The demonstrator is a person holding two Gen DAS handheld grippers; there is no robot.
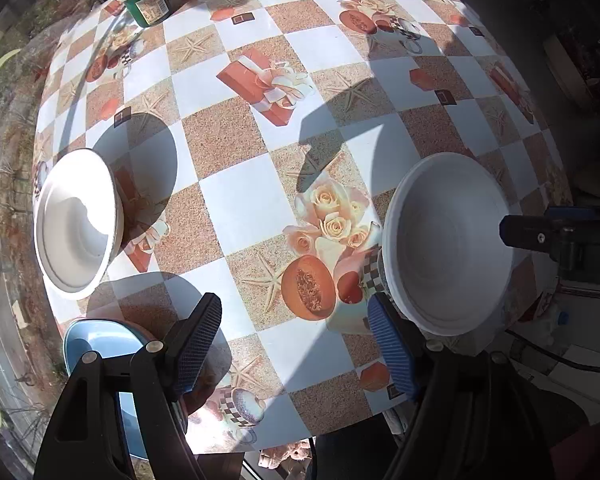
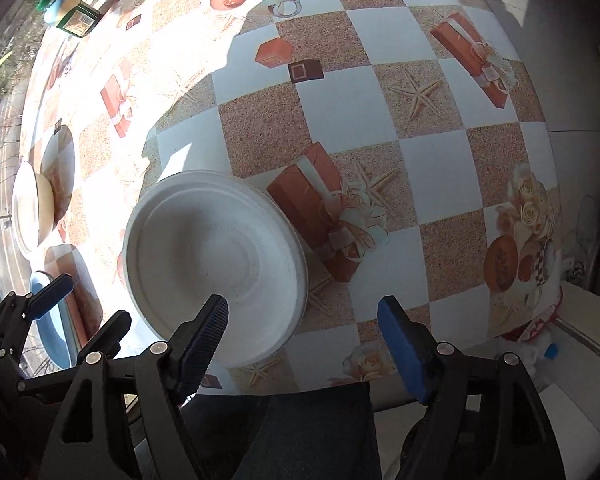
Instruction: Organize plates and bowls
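Sunlit checkered tablecloth (image 1: 236,204), hard shadows; window (image 1: 4,184) left; pale floor (image 2: 572,412) right.

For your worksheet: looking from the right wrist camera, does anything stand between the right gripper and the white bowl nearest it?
Nothing visible does. The right gripper hangs open just above the white bowl, one finger over its rim, and only bare tablecloth lies around the bowl.

Both wrist views look steeply down, close, sharing the white bowl (image 1: 444,248) (image 2: 216,264).
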